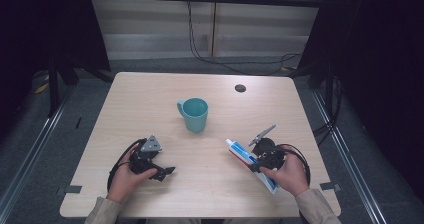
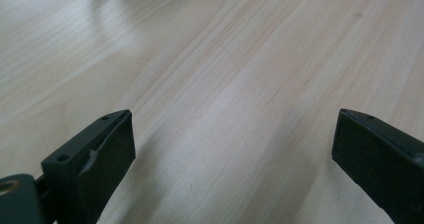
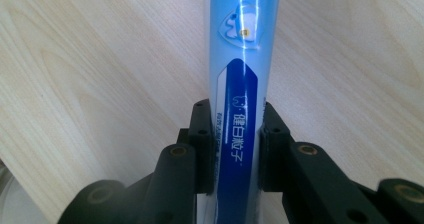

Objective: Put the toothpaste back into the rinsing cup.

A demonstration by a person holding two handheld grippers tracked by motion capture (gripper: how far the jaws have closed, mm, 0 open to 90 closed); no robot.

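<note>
— The right gripper (image 3: 235,144) has its fingers (image 3: 202,134) clamped on the toothpaste tube (image 3: 243,74), which lies flat on the table (image 1: 150,109), nearer us and right of the teal mug (image 1: 194,114).

— And the left gripper (image 2: 232,149)?

— Spread wide over bare wood, nearer-left of the mug, hand resting low. Nothing stands between them.

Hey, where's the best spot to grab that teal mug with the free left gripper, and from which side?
Probably the rim wall of the teal mug, coming from above. It stands upright with its mouth open, so one jaw can go inside and one outside. Its handle points to the table's left and looks small. The left gripper is open over bare table; the right gripper is shut on the toothpaste tube.
</note>
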